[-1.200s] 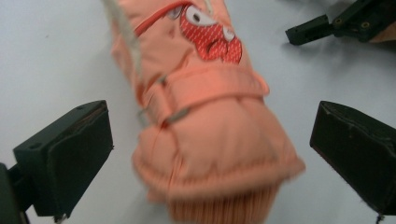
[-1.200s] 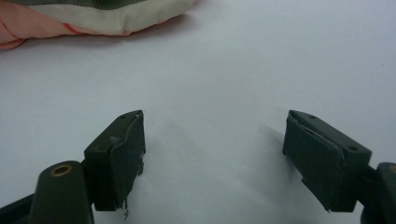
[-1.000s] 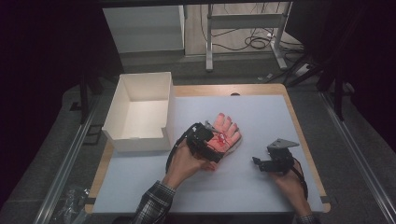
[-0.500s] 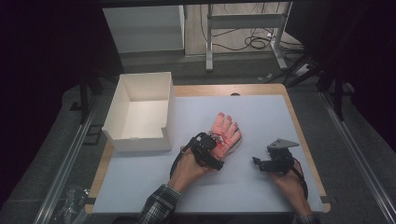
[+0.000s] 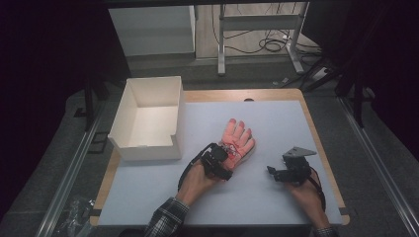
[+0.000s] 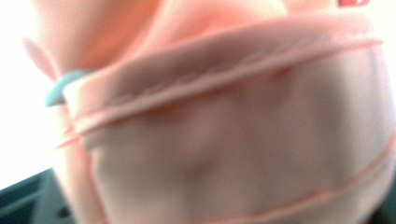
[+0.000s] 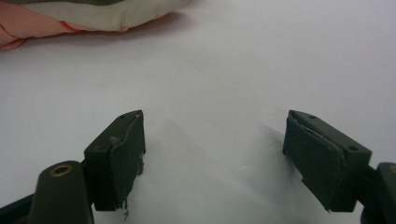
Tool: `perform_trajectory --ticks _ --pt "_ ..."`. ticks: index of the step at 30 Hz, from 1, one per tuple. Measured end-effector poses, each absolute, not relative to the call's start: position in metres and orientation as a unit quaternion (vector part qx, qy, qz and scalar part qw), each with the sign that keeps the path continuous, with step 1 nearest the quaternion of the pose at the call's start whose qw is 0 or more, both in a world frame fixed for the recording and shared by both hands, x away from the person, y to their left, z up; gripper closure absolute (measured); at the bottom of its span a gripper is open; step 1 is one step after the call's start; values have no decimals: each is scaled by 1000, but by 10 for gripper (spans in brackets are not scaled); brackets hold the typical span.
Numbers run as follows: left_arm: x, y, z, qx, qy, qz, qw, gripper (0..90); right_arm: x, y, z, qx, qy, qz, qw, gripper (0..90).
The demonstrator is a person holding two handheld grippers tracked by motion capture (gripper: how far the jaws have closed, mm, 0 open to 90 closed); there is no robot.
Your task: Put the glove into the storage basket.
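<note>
Right hand-held gripper (image 5: pixel 272 172) gapes wide, empty; left hand-held gripper (image 5: pixel 225 159) meets the pink glove (image 5: pixel 238 139), grip unclear.

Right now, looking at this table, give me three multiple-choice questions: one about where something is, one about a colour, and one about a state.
1. Where does the white box sit?
A. at the table's left edge
B. at its right edge
C. under the glove

2. What colour is the glove?
A. blue
B. pink-orange
C. black

3. How do the jaws of the right gripper stand?
A. clamped on the glove
B. shut on nothing
C. apart over bare table

Answers: 1 A, the high view shows the box at the left edge, beside the left gripper. 2 B, the glove reads pink-orange in the high view. 3 C, the right gripper view shows white table between the jaws.
</note>
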State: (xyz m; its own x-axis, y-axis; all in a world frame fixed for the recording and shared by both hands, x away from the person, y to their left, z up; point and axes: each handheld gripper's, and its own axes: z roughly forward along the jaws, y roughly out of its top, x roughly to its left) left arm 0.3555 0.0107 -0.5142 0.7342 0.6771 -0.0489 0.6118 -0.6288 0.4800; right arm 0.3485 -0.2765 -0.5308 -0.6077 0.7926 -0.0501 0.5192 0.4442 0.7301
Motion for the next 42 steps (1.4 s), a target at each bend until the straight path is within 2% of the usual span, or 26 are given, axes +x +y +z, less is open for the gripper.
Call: perform_trajectory --ticks 4,9,21,42 --pt "358 14 -512 902 351 60 245 399 349 -276 -531 397 827 347 197 212" --pt "360 19 -508 900 351 48 255 419 349 -277 -531 397 827 347 197 212" --pt "366 29 -487 890 360 49 274 422 349 -277 -531 397 827 347 197 212" --pt "392 55 -418 875 388 84 279 414 348 -276 -531 398 826 347 195 212"
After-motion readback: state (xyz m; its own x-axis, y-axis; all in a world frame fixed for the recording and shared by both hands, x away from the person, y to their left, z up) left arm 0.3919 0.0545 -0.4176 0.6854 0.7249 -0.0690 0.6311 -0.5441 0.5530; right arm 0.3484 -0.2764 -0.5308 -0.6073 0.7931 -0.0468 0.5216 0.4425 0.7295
